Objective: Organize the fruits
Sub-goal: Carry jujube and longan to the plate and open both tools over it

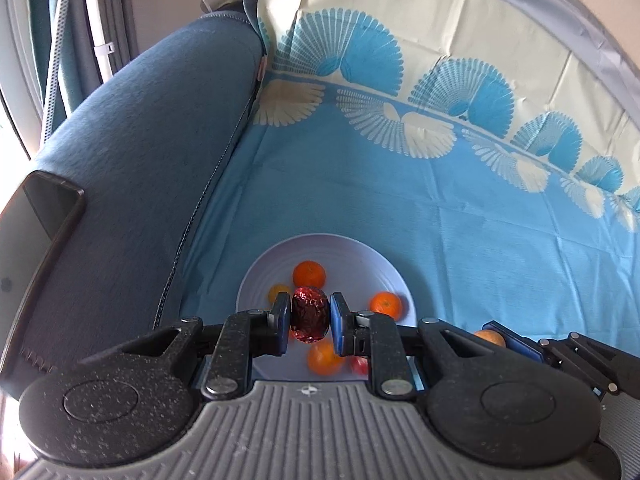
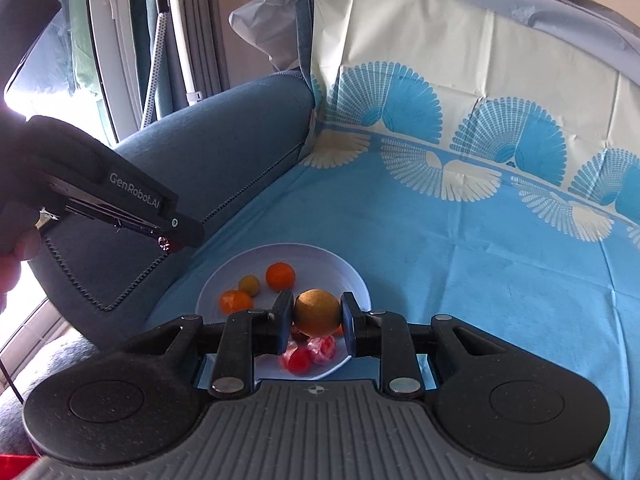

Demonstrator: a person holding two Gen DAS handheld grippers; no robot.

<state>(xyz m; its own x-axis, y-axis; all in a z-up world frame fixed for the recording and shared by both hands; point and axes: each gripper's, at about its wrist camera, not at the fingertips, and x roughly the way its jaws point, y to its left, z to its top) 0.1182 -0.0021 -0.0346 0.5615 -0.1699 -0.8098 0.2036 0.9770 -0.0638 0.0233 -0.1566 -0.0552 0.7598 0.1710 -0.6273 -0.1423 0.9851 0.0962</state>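
Left tongs [image 1: 310, 320] around wrinkled red fruit [image 1: 309, 315]

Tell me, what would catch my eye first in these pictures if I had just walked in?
Probably the two black grippers, each pinching a fruit above a white plate: the left gripper holds a wrinkled dark red fruit, the right gripper a round brownish-yellow fruit. The plate, holding small oranges, sits on a bright blue cloth with fan patterns, beside a blue sofa arm.
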